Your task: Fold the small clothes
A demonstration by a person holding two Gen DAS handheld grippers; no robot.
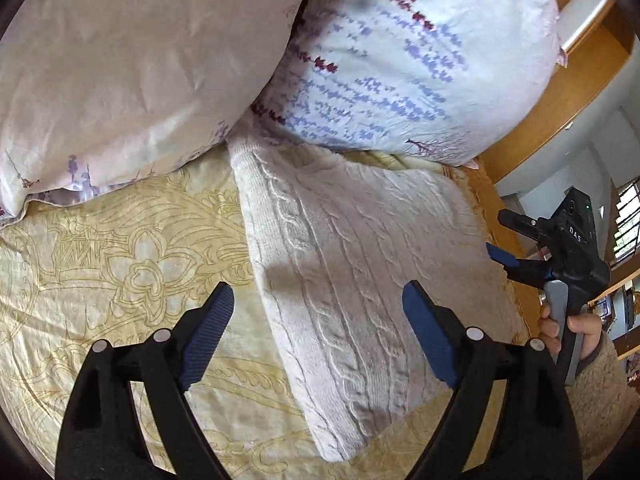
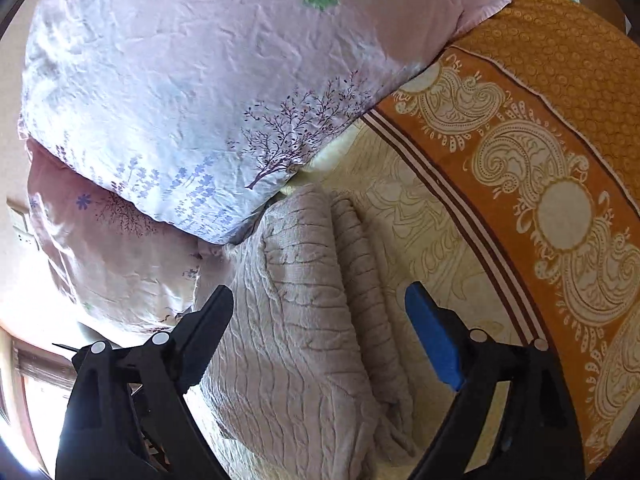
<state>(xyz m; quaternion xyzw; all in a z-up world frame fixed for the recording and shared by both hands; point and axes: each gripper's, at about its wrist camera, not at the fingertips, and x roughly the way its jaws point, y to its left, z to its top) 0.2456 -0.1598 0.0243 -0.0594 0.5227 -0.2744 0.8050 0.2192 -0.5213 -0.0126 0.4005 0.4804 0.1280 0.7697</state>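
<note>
A white cable-knit sweater lies folded into a rectangle on the yellow patterned bed sheet, its far end against the pillows. My left gripper is open and empty, hovering above the sweater's near left edge. My right gripper shows in the left wrist view at the sweater's right side, held by a hand, jaws apart. In the right wrist view the right gripper is open and empty above the folded sweater, whose ribbed hem lies along its right side.
Two floral pillows lie at the head of the bed, touching the sweater's far end. An orange paisley blanket lies to the right. A wooden bed frame stands beyond the pillows.
</note>
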